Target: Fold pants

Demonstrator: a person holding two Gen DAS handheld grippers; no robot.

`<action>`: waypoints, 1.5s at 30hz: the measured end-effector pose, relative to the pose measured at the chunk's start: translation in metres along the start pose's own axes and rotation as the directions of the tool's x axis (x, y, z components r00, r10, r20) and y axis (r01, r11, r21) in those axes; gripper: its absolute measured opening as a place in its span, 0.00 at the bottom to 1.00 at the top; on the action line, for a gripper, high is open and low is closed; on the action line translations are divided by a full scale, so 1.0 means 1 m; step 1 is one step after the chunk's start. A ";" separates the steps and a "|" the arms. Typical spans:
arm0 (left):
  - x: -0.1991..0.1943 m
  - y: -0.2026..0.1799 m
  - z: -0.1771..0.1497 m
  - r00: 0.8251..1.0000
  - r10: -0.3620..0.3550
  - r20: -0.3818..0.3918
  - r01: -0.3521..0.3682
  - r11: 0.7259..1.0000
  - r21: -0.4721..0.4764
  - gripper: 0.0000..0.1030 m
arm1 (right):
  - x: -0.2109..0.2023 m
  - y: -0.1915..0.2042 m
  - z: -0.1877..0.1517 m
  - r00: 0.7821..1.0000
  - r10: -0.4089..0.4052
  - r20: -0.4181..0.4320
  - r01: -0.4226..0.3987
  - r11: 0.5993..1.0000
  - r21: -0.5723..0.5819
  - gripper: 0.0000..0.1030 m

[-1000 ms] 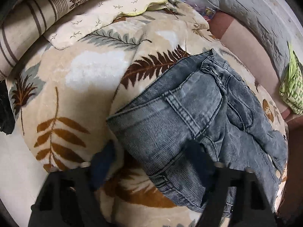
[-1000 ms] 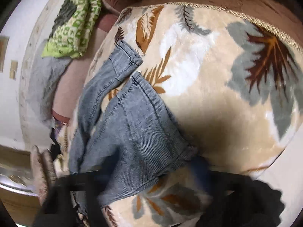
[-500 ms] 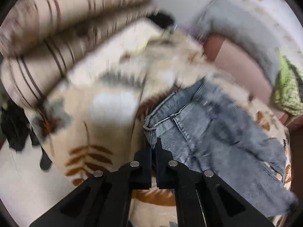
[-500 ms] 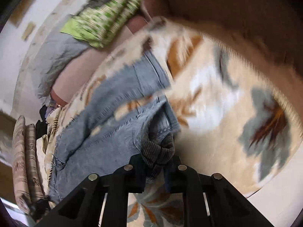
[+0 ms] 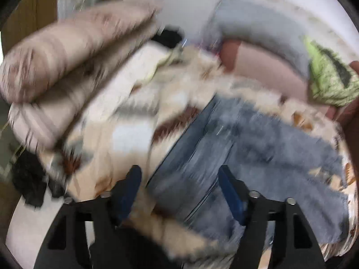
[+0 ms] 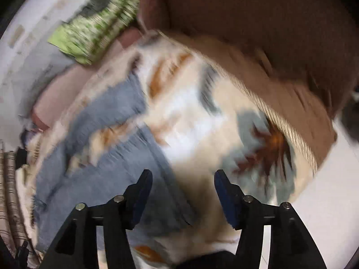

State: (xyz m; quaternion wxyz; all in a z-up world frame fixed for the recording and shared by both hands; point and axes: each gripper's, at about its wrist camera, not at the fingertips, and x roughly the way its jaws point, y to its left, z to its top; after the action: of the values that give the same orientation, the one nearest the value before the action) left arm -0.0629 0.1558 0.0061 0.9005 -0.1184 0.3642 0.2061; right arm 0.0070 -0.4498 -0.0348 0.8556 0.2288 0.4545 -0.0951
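Grey-blue denim pants (image 5: 242,152) lie spread on a cream blanket with a leaf print (image 5: 125,134). Both views are blurred by motion. My left gripper (image 5: 179,172) hovers above the waist end of the pants, its jaws opening wide, with nothing pressed between the blue pads. In the right wrist view the pants (image 6: 107,168) lie to the lower left on the blanket (image 6: 197,116). My right gripper (image 6: 182,177) hangs over the edge of a pant leg, jaws opening, pads apart from the cloth.
Striped rolled bedding (image 5: 67,62) lies at the upper left. A green patterned cloth (image 5: 329,80) and a pink cushion (image 5: 258,67) sit at the back, by a grey pillow (image 5: 258,29). Brown fabric (image 6: 258,33) borders the blanket on the right. Dark clothing (image 5: 29,179) lies at the left edge.
Both grippers shut on the denim half a second ago and have since let go and spread their jaws. Both have risen away from the pants, which lie flat again.
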 end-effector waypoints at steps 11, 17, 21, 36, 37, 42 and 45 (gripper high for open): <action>0.116 -0.032 -0.037 0.960 0.012 -0.280 0.015 0.995 0.094 0.84 | 0.120 0.050 0.053 0.974 -0.049 -0.222 0.005 0.981 -0.194 0.44; 0.113 -0.036 -0.038 0.968 0.015 -0.251 0.014 0.993 0.116 0.84 | 0.084 0.090 0.049 0.986 -0.156 -0.055 0.119 0.900 -0.420 0.18; 0.114 -0.036 -0.033 0.961 0.029 -0.274 0.006 0.992 0.123 0.85 | 0.121 0.073 0.040 0.939 -0.339 -0.062 0.281 0.858 -0.429 0.24; 0.185 -0.027 0.051 0.942 -0.066 -0.329 0.046 0.997 -0.068 0.85 | 0.141 0.058 0.102 0.988 -0.028 -0.150 0.009 0.992 -0.125 0.74; 0.193 -0.028 0.051 0.937 -0.083 -0.338 0.056 0.994 -0.090 0.85 | 0.143 0.060 0.102 0.985 -0.028 -0.171 0.006 0.992 -0.128 0.74; 0.206 -0.045 0.056 0.930 -0.082 -0.359 0.071 0.997 -0.044 0.34 | 0.156 0.101 0.093 0.974 -0.109 -0.200 0.044 0.951 -0.305 0.25; 0.205 -0.054 0.062 0.933 -0.061 -0.356 0.062 0.998 -0.010 0.31 | 0.144 0.116 0.095 0.971 -0.165 -0.172 0.084 0.914 -0.398 0.11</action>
State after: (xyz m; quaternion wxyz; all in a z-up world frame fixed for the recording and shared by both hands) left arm 0.1326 0.1892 -0.0907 0.8258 -0.1645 0.5174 0.1529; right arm 0.2015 -0.3870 -0.0725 0.8254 0.0340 0.5625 -0.0342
